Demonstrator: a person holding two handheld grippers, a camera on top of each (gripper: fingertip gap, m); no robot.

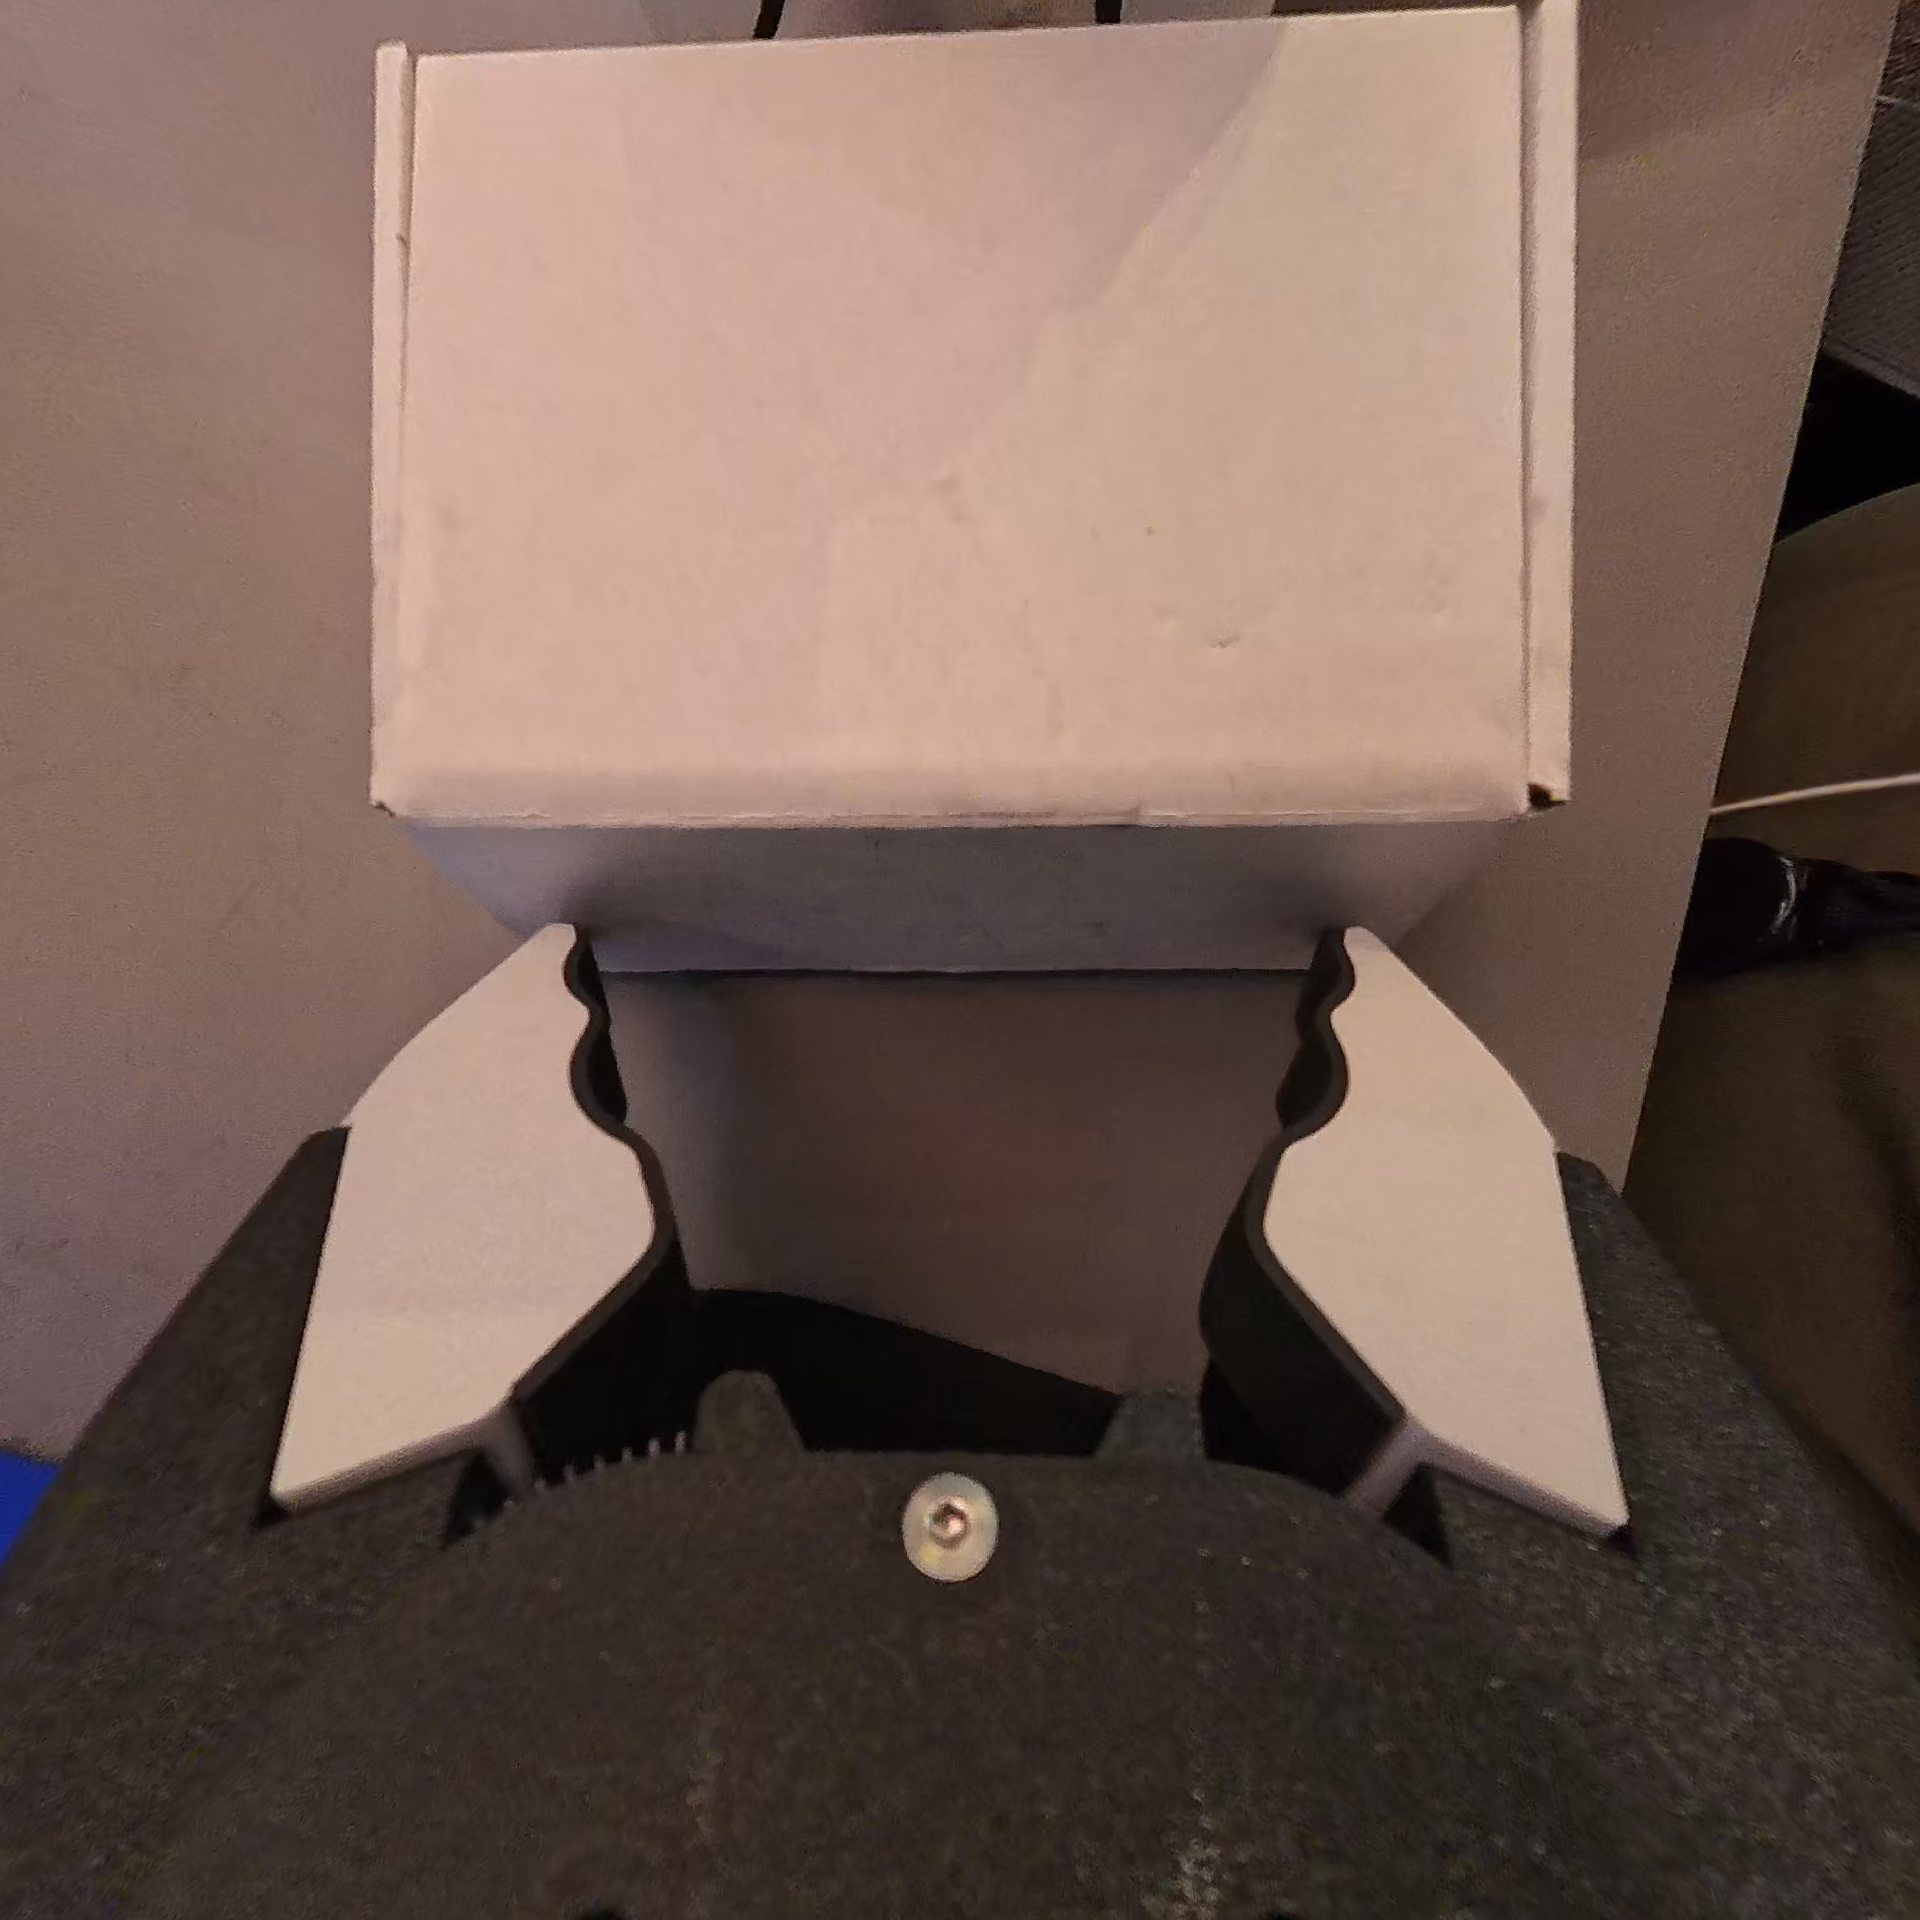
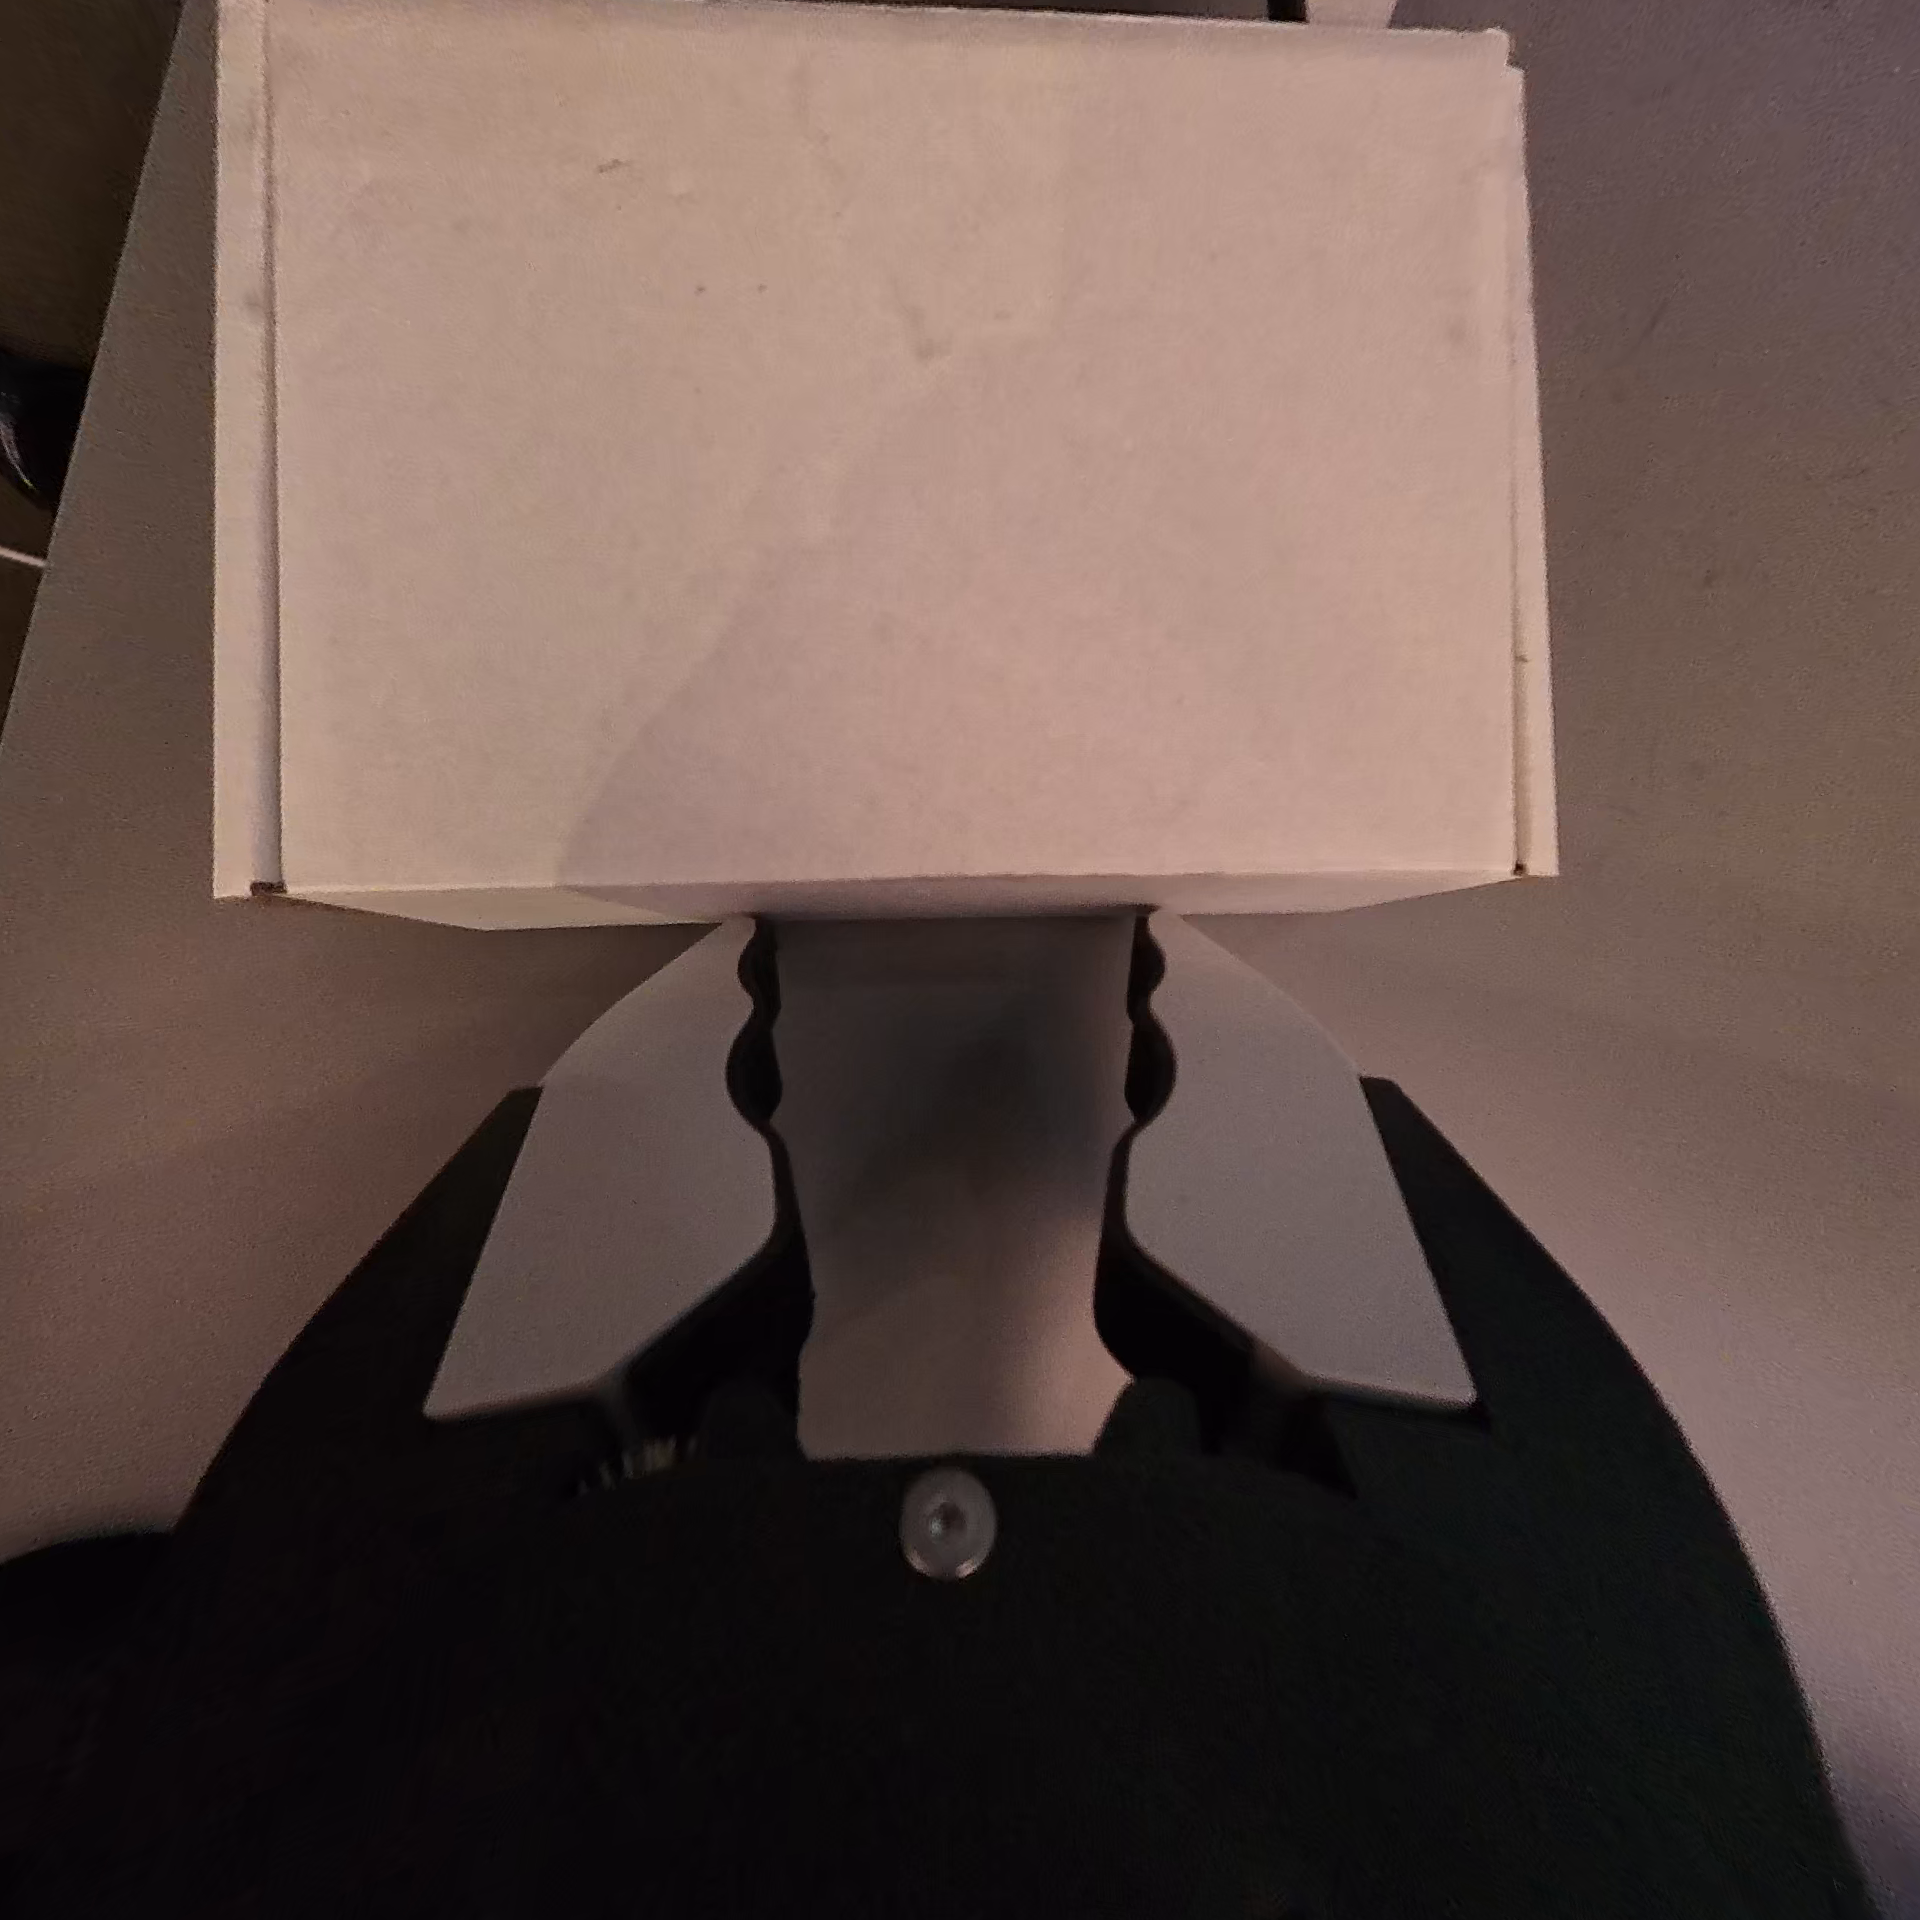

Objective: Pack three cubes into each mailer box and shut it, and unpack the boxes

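Observation:
A white mailer box (image 1: 935,416) stands shut on the beige table (image 1: 187,623), its lid flat. My left gripper (image 1: 958,940) is wide open, with its fingertips at the bottom edge of the box's near wall. Only shadowed table lies between the pads. In the right wrist view a shut white box (image 2: 883,468) fills the upper frame. My right gripper (image 2: 951,925) is about half open, with its tips at the base of that box's near wall. It grips nothing. It may be the same box seen from opposite sides. No cubes are in view.
In the left wrist view the table edge (image 1: 1662,831) runs down the right side, with a white cable (image 1: 1829,790) and dark objects beyond it. In the right wrist view the table edge (image 2: 94,520) is on the left. Bare table (image 2: 1714,520) lies to the right of the box.

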